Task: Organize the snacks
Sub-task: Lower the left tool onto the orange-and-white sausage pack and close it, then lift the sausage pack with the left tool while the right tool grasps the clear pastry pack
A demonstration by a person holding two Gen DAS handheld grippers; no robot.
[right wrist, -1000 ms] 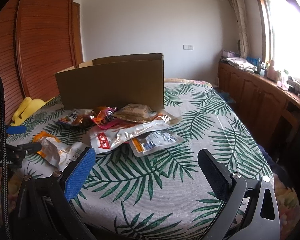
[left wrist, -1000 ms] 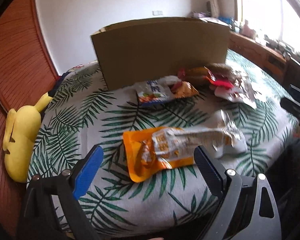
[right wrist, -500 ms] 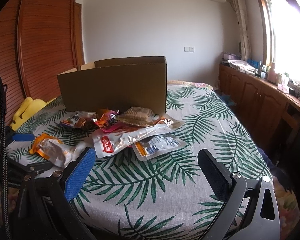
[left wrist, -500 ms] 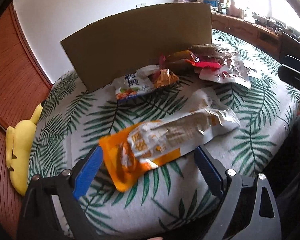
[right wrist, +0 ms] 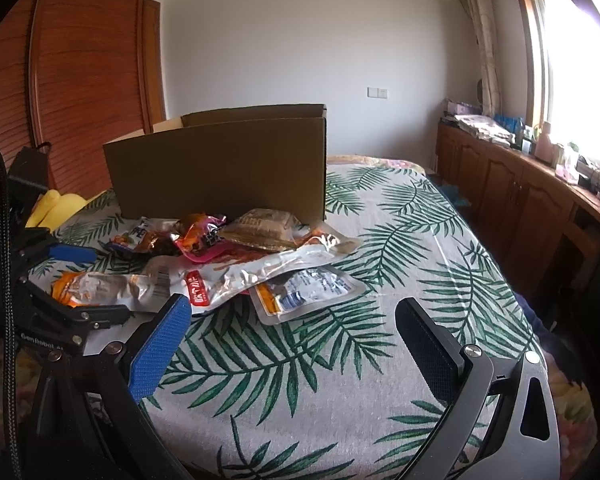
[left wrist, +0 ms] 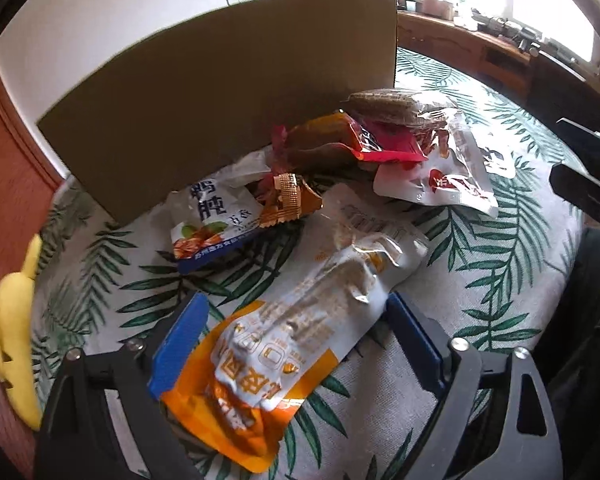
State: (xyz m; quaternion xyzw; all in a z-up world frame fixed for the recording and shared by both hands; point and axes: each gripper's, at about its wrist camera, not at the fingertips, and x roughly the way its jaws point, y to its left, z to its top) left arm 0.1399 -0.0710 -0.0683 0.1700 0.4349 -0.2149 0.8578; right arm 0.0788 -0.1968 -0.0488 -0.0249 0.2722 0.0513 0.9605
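Observation:
An orange and silver snack pouch (left wrist: 284, 344) lies flat on the palm-leaf bedspread (left wrist: 500, 260). My left gripper (left wrist: 294, 302) straddles it, one blue-padded finger on each side. Its jaws are closing with the pouch between them, and the pads do not visibly press on it. In the right wrist view the same gripper (right wrist: 104, 284) sits at the far left over the pouch (right wrist: 140, 284). My right gripper (right wrist: 294, 308) hangs open over bare bedspread, nothing between its fingers. Behind stands an open cardboard box (left wrist: 220, 100) with several more snack packets (left wrist: 324, 144) piled in front of it.
A yellow plush toy (left wrist: 12, 320) lies at the bed's left edge beside wooden slatted doors (right wrist: 80, 80). Low wooden cabinets (right wrist: 520, 200) run under the window on the right. A silver pouch with blue print (right wrist: 308, 288) lies nearest my right gripper.
My left gripper has come forward and down over the orange pouch and rolled a little, so the pouch now lies between its fingers. The right gripper has stayed put.

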